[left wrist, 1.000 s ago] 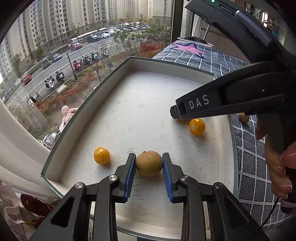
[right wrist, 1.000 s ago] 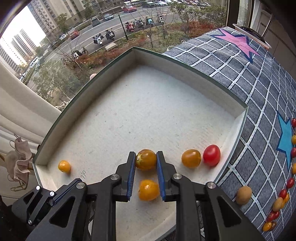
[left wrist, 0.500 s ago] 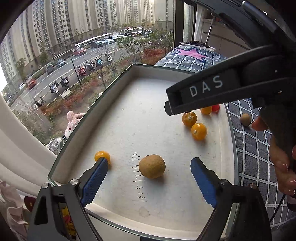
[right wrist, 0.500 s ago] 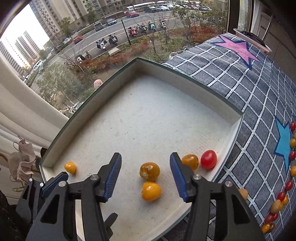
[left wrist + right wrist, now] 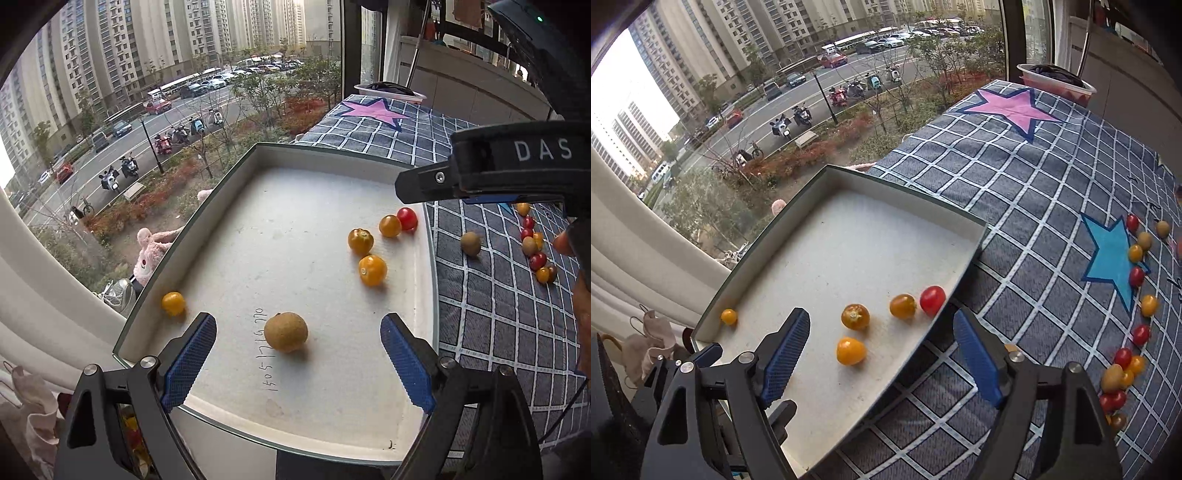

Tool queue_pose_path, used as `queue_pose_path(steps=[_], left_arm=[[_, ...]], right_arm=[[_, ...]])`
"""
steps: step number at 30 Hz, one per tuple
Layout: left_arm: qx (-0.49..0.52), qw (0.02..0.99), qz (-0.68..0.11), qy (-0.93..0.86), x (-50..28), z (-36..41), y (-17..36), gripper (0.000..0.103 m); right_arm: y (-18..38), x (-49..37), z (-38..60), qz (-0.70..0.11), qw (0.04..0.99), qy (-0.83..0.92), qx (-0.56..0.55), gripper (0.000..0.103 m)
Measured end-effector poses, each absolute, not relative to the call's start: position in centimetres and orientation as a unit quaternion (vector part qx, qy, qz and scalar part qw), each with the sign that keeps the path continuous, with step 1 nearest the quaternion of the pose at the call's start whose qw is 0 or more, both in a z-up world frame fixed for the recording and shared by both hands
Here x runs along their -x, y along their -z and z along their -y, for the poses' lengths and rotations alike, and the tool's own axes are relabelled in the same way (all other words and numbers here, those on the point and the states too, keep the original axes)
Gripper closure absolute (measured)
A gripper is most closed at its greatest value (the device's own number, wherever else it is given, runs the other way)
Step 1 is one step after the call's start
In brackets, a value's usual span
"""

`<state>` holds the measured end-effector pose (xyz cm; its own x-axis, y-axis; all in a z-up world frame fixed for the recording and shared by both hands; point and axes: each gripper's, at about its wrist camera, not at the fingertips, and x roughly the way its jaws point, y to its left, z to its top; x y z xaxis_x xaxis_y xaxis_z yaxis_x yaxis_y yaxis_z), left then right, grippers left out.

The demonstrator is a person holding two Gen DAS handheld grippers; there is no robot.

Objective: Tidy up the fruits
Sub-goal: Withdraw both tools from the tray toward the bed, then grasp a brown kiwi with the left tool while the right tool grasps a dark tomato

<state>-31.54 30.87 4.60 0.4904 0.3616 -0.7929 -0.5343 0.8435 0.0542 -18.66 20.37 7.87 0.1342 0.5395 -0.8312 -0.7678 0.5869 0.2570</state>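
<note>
A white tray (image 5: 295,162) lies on a checked blue cloth (image 5: 491,314). In it lie a brown round fruit (image 5: 286,331), a small yellow tomato (image 5: 173,302) at the left wall, two orange tomatoes (image 5: 360,241) (image 5: 372,270), another orange one (image 5: 389,225) and a red one (image 5: 406,218). My left gripper (image 5: 298,363) is open and empty, with the brown fruit between its fingers. My right gripper (image 5: 882,356) is open and empty, raised above the tray's right edge (image 5: 960,269) near an orange tomato (image 5: 851,351).
Several red, yellow and brown fruits lie loose on the cloth at the right (image 5: 1137,273) (image 5: 535,251). One brown fruit (image 5: 470,243) lies just outside the tray. A window with a street view is behind. A bowl (image 5: 1054,79) stands at the cloth's far end.
Both grippers opened and let go: the left released the brown fruit, the right released an orange tomato. Both then drew back and up from the tray; the right one also shifted rightward.
</note>
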Motion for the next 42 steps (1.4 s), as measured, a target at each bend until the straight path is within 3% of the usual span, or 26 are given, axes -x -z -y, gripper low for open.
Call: queue_pose_path(steps=[3,23,37,40,42], left_arm=[[0.088,0.862,-0.431,-0.253,31.5,-29.8,-5.0,0.012],[0.028,0.877,-0.452,-0.163,24.8,-20.5,-5.8,0.012],[0.011,0.868,-0.471,-0.157,18.7,-20.0,-3.0,0.012],[0.011,0.866,-0.475,-0.158,17.8,-20.2,-2.4,0.012],[0.012,0.863,-0.479,-0.160,17.4,-20.4,-2.1,0.012]], right_arm=[[-7.8,18.2,-17.7,-0.492,0.753,-0.425,0.100,0.013],[-4.5,14.2,1.5,-0.513,0.809,-0.281,0.056,0.013],[-2.0,14.3,2.8,-0.499,0.821,-0.261,0.095,0.013],[-1.7,14.2,2.5,-0.495,0.822,-0.262,0.103,0.019],[-1.5,14.0,2.2,-0.494,0.822,-0.263,0.107,0.029]])
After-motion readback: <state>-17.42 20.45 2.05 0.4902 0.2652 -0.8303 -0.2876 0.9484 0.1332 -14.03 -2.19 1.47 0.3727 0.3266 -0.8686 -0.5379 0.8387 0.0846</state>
